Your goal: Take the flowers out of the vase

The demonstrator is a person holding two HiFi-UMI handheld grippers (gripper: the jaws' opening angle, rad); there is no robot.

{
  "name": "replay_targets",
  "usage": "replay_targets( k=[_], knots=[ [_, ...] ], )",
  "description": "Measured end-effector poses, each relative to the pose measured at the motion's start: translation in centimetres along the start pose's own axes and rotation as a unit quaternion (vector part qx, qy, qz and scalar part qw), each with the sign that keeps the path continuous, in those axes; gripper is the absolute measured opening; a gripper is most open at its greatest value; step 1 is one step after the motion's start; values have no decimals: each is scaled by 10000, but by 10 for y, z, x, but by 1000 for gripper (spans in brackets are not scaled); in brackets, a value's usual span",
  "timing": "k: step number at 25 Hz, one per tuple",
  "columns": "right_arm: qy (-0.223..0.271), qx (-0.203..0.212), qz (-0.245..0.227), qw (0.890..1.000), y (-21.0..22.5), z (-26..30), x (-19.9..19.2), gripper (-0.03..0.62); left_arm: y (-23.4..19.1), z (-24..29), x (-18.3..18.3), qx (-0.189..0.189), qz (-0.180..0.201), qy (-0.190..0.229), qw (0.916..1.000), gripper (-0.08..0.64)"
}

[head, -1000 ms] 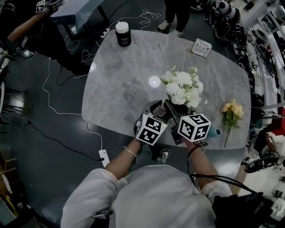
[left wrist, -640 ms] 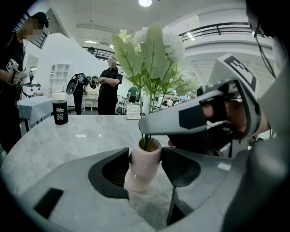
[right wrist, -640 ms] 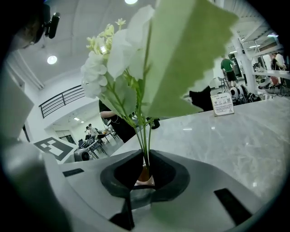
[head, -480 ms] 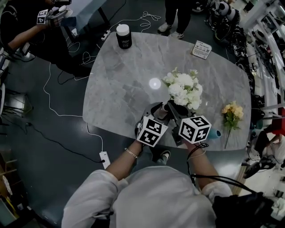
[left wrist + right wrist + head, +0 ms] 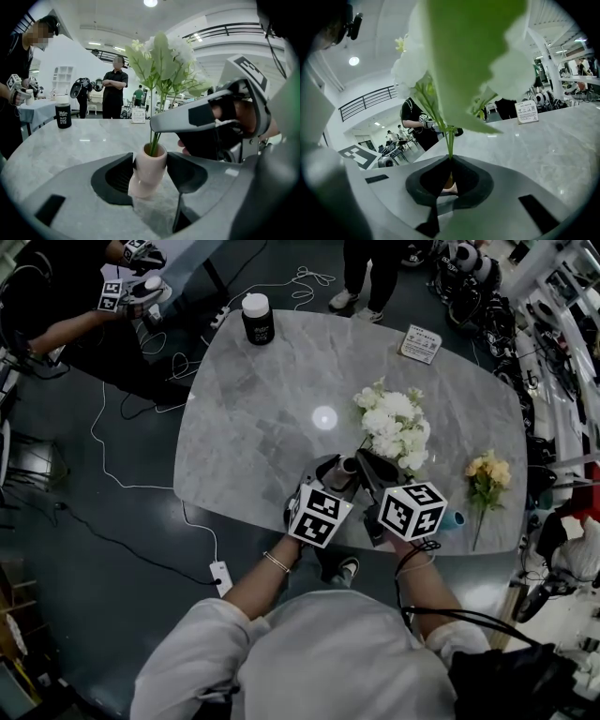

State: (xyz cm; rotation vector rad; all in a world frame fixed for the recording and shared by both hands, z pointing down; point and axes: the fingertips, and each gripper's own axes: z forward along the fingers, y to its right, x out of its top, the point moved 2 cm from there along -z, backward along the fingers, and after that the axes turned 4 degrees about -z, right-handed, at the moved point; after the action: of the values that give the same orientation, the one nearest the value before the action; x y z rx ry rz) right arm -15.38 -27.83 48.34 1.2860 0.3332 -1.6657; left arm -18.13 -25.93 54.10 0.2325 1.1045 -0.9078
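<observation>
A small pink vase (image 5: 149, 171) stands on the grey marble table (image 5: 262, 418) near its front edge. My left gripper (image 5: 150, 165) is shut on it, one pad against each side. The white flowers (image 5: 396, 427) rise from the vase, leaning away to the right. In the right gripper view their green stems (image 5: 450, 140) run down into my right gripper (image 5: 450, 161), whose jaws are closing and press on the stems just above the vase's mouth. In the head view both grippers (image 5: 356, 470) meet at the vase (image 5: 347, 466).
A yellow bunch of flowers (image 5: 487, 476) lies on the table at the right. A black cup with a white lid (image 5: 257, 317) and a sign card (image 5: 424, 341) stand at the far edge. Another person with grippers (image 5: 131, 287) works at the far left; cables lie on the floor.
The white flowers have shifted slightly to the right and away. My hands have stayed at the vase. The person at the far left has moved further into view.
</observation>
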Motion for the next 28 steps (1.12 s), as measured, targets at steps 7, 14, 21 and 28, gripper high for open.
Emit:
replay_targets(
  k=[7, 14, 21, 28],
  knots=[
    [124, -34, -16, 9999, -1, -5, 7, 14, -2, 1, -2, 39, -35, 33, 10000, 235],
    [296, 0, -92, 9995, -7, -10, 19, 14, -3, 0, -2, 135, -51, 116, 9998, 235],
    [444, -45, -104, 9989, -6, -24, 30, 13, 6, -6, 6, 168, -46, 252, 9995, 235],
    [691, -89, -90, 9975, -2, -40, 45, 12, 15, -17, 15, 235, -46, 274, 9993, 235]
  ],
)
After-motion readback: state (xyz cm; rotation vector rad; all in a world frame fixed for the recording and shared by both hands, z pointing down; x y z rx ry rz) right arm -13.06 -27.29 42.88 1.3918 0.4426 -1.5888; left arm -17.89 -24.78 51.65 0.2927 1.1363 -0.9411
